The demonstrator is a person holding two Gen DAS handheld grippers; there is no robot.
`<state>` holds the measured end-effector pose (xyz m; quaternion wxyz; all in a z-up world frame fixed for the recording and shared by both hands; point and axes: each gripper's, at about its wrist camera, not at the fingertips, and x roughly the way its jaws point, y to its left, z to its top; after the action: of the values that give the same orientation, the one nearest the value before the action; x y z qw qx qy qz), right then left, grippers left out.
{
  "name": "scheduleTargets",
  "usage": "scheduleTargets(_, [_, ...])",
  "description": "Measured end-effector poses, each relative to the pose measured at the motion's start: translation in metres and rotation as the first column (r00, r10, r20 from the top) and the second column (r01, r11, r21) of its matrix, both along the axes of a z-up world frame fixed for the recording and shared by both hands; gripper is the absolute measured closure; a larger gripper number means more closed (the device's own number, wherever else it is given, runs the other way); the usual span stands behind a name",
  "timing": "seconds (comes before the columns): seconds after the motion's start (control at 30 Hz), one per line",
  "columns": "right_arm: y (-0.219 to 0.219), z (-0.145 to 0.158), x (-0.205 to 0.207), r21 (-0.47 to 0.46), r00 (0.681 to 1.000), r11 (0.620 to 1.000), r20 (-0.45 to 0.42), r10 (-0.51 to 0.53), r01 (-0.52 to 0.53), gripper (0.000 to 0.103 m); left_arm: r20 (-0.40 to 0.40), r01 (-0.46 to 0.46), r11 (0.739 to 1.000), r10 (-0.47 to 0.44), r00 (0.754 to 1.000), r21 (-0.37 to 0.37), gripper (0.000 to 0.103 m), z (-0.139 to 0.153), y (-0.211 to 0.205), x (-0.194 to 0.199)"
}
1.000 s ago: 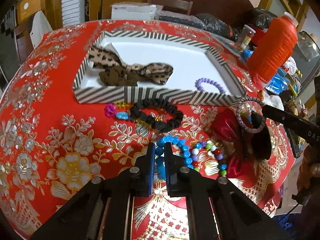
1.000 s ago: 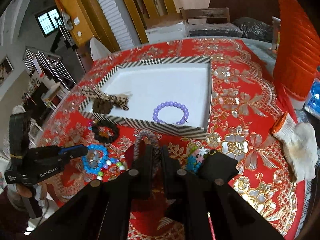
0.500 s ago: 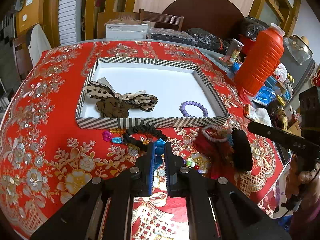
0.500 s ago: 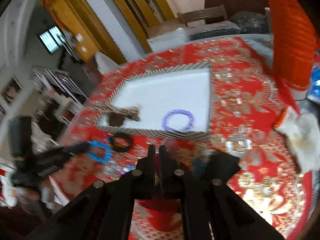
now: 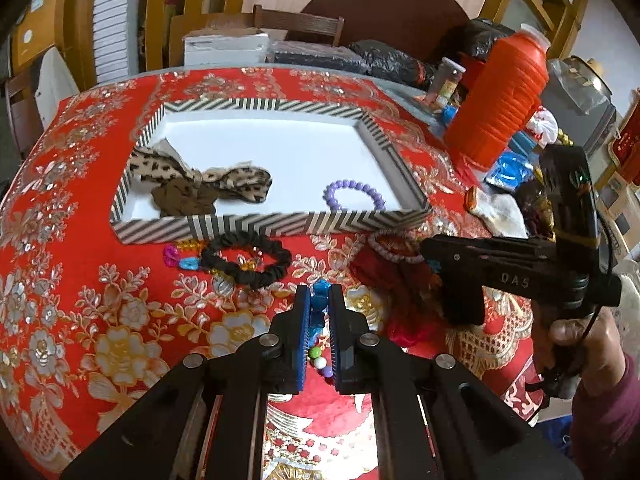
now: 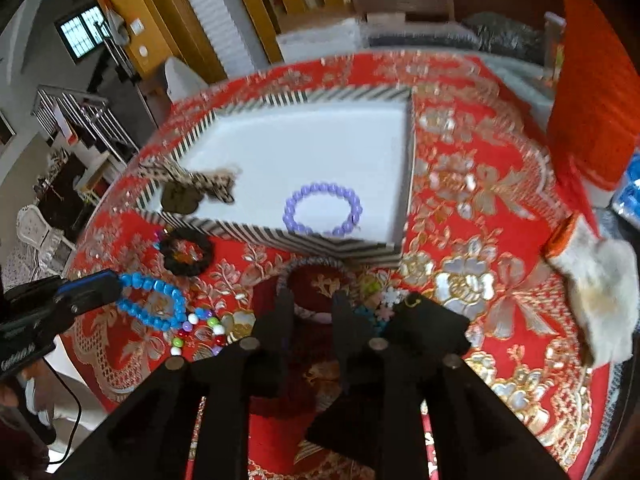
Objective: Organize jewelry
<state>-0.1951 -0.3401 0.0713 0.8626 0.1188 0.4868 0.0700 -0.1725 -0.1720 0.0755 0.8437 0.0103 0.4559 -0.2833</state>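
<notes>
A blue bead bracelet (image 6: 152, 300) is pinched at one end between the nearly closed fingers of the left gripper (image 5: 320, 308). The rest of it trails toward a cluster of mixed coloured beads (image 6: 200, 328) on the red and gold cloth of the counter (image 5: 80, 280). From the left wrist view, only a few blue beads show between the blue finger pads.

The right gripper (image 6: 310, 308) hangs open above a dark red scrunchie (image 6: 316, 280), its fingers spread to either side and holding nothing. Whether they touch the scrunchie cannot be told. A black fabric piece (image 6: 424, 324) lies just right of that gripper.

Beyond these sits a shallow tray (image 5: 248, 228) with black and white striped walls and a white floor. Inside it, a purple bead bracelet (image 5: 354, 196) lies near the front right corner and a leopard print bow (image 5: 200, 180) lies at the left. Just in front of the tray's near wall lies a black scrunchie (image 5: 246, 260), with small pink and blue beads (image 5: 180, 260) beside it on the left.

At the counter's right edge stand an orange ribbed container (image 5: 500, 96) and a white glove (image 6: 592, 292).
</notes>
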Motion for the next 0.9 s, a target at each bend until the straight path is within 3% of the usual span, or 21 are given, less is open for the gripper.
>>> scheduleTargets(0.17, [0.006,-0.001,0.003,-0.029,1.000,0.999,0.012,0.023,-0.022,0.079,-0.031,-0.038,0.999,0.039,0.999,0.019,0.102,-0.011,0.015,0.007])
scheduleTargets(0.3, [0.005,-0.009,0.009,0.025,0.999,0.999,-0.032,0.027,-0.026,0.079,-0.042,-0.086,0.996,0.087,0.995,0.033,0.102,-0.016,0.032,0.014])
scheduleTargets(0.4, [0.006,-0.004,0.005,-0.006,1.000,1.000,-0.004,0.019,-0.019,0.079,-0.055,-0.100,0.995,0.102,0.993,0.027,0.102,-0.016,0.037,0.014])
scheduleTargets(0.57, [-0.008,-0.001,0.007,-0.046,0.999,0.999,-0.026,-0.030,0.029,0.079,-0.075,-0.051,0.998,0.049,0.996,-0.032,0.088,-0.008,0.024,0.008])
scheduleTargets(0.9, [-0.007,-0.018,0.035,-0.070,0.997,0.997,-0.068,-0.025,0.020,0.077,-0.141,0.100,0.993,-0.108,0.984,-0.060,0.087,-0.017,-0.026,-0.009])
